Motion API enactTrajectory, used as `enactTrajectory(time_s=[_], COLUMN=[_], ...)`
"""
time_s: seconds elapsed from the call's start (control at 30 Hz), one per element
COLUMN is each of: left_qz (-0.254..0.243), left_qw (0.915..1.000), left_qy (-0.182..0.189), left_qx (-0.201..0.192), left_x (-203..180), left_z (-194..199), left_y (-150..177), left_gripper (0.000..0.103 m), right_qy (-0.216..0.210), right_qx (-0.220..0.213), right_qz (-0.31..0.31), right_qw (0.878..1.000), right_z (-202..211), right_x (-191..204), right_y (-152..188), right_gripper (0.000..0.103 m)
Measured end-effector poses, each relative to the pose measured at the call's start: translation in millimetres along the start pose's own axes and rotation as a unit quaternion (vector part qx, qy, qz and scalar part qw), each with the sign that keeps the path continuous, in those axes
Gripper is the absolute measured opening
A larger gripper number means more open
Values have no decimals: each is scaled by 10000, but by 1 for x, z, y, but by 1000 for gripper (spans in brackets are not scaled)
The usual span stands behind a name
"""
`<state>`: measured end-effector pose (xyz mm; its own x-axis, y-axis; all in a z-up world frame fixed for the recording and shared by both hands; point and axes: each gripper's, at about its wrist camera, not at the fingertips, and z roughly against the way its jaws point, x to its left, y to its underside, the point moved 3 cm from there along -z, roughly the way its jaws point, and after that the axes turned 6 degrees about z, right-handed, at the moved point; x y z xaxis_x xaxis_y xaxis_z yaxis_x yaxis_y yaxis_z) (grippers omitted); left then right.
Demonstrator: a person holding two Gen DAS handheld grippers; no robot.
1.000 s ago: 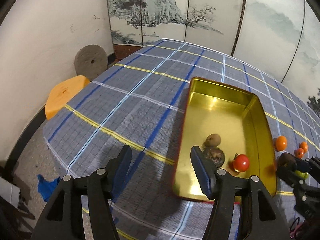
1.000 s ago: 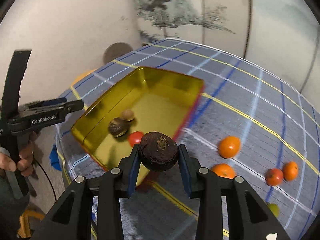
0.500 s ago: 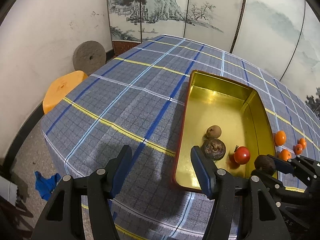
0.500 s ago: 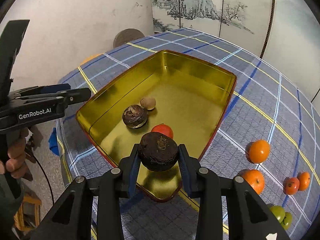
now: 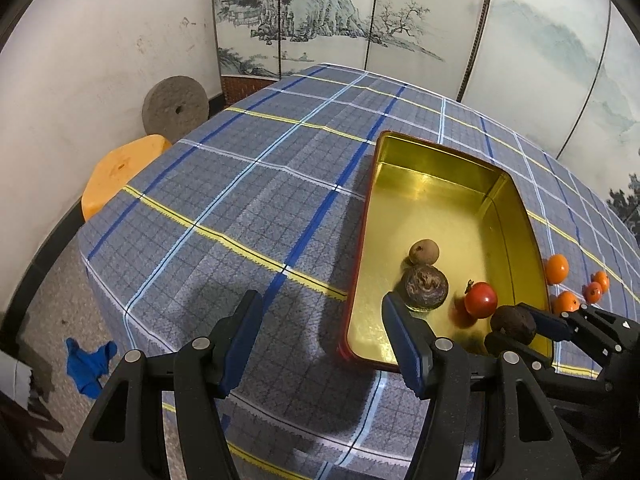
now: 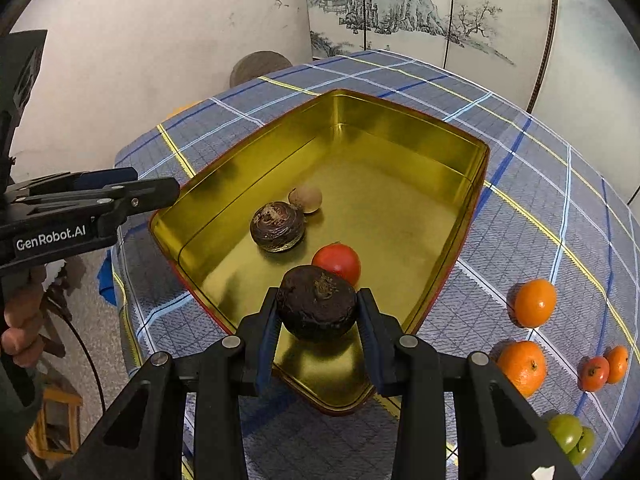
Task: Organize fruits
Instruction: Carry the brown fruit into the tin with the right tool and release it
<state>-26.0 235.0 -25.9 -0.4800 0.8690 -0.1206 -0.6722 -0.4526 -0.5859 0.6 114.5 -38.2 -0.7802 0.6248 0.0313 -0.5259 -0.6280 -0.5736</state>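
A gold tin [image 6: 400, 109] with a red outside stands on the plaid cloth. In it lie a pale brown fruit [image 6: 306, 199], a dark brown fruit [image 6: 277, 226] and a red fruit [image 6: 337, 262]. My right gripper [image 6: 318, 299] is shut on another dark brown fruit [image 6: 316, 314], held just above the tin's near end. The left wrist view shows that gripper [image 5: 515, 327] at the tin's [image 5: 440, 151] right near corner. My left gripper [image 5: 319, 303] is open and empty, straddling the tin's near left rim.
Two oranges [image 6: 535, 303] [image 6: 522, 367], two smaller orange-red fruits [image 6: 595, 372] and green fruits [image 6: 568, 436] lie on the cloth right of the tin. An orange stool [image 5: 120, 172] and a millstone [image 5: 175, 106] stand beyond the table's left edge. A painted screen backs the table.
My right gripper has carried the dark fruit from outside the tin's corner to over its near end, and lower. The left gripper has hardly moved.
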Motion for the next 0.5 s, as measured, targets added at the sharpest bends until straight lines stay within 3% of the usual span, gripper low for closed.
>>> enactTrajectory(time_s=[0.5], left_qz=[-128], left_qw=[9998], left_qy=[171], left_qx=[10], left_x=[-18], left_z=[7], left_y=[4], left_gripper=[63], right_qy=[-82], right_qx=[-163], right_qz=[-107], right_qw=[9998], right_z=[17], right_x=[-4], right_y=[2], right_gripper=[42])
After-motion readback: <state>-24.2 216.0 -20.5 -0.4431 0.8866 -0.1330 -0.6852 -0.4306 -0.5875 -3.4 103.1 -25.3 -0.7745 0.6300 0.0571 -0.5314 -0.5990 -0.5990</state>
